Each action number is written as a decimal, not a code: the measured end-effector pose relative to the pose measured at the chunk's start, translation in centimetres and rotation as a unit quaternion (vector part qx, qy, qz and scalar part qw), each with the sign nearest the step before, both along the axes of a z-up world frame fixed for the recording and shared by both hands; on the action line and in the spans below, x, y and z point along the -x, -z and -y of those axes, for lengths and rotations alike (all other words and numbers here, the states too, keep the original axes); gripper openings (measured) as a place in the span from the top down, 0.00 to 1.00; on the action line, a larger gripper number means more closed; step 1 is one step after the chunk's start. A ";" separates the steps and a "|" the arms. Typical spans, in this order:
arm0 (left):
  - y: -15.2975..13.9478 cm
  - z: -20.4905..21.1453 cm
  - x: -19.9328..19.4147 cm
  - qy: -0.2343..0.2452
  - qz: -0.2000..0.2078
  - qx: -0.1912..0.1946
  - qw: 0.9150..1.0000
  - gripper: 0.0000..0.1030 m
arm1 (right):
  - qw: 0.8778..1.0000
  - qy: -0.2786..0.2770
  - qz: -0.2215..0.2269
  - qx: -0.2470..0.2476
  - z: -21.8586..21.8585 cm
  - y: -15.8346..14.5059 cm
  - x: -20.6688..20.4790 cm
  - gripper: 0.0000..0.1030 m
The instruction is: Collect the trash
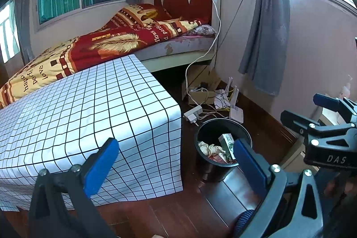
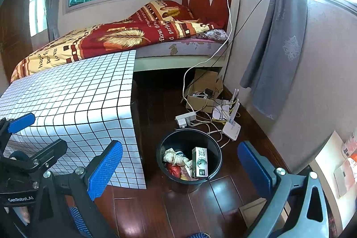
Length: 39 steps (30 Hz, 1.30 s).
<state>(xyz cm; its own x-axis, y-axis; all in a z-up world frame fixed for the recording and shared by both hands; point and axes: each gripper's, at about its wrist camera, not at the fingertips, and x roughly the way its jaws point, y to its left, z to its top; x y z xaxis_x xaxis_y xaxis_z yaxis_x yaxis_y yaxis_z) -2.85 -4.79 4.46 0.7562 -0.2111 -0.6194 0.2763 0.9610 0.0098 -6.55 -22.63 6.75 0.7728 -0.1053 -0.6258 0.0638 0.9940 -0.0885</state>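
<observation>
Bedroom setting: dark wooden floor (image 2: 178, 211), pink walls, grey curtains (image 2: 274, 41). A bed (image 2: 178, 48) with a red and yellow quilt (image 2: 116, 37) stands against the far wall under a window. A table (image 2: 73, 99) covered with a white grid-pattern cloth stands in front of the bed, on the left of both views.

Bin: a black round bin (image 2: 213, 148) stands upright on the floor, just beside the table's right corner. It holds crumpled paper (image 2: 173, 155), a green and white carton (image 2: 200, 162) standing on end, and red and yellow wrappers at the bottom. In the left wrist view the bin (image 1: 243, 128) appears partly behind the right blue finger.

Floor beyond the bin: a white power strip (image 2: 186, 118), a white router (image 2: 232, 128) with raised antennas, yellow and white cables, and an open cardboard box (image 2: 203, 99) by the foot of the headboard. A white cable runs from the headboard down to the box.

Left gripper (image 1: 176, 168): jaws wide apart, nothing between the blue pads. It hovers above the floor, between table edge and bin.

Right gripper (image 2: 180, 166): jaws wide apart, nothing held. The bin shows between its fingers, lower down. In the left wrist view it (image 1: 328, 133) sits at the right edge.
</observation>
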 end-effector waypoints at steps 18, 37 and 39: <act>-0.1 0.1 -0.3 0.006 0.002 -0.008 1.000 0.00 | 1.000 0.000 0.004 -0.003 0.2 -0.2 -0.2 0.00; 0.2 0.3 0.0 0.010 0.000 -0.010 1.000 0.00 | 1.000 0.001 0.003 -0.002 0.0 -0.1 0.0 0.00; 0.2 0.3 0.0 0.010 0.000 -0.008 1.000 0.00 | 1.000 0.001 0.003 -0.003 0.0 0.0 0.0 0.00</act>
<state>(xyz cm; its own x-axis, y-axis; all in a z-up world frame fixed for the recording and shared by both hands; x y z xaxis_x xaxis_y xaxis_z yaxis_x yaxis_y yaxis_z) -2.85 -5.06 4.21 0.7526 -0.2154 -0.6222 0.2949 0.9552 0.0260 -6.57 -22.60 6.79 0.7758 -0.1033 -0.6224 0.0657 0.9944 -0.0831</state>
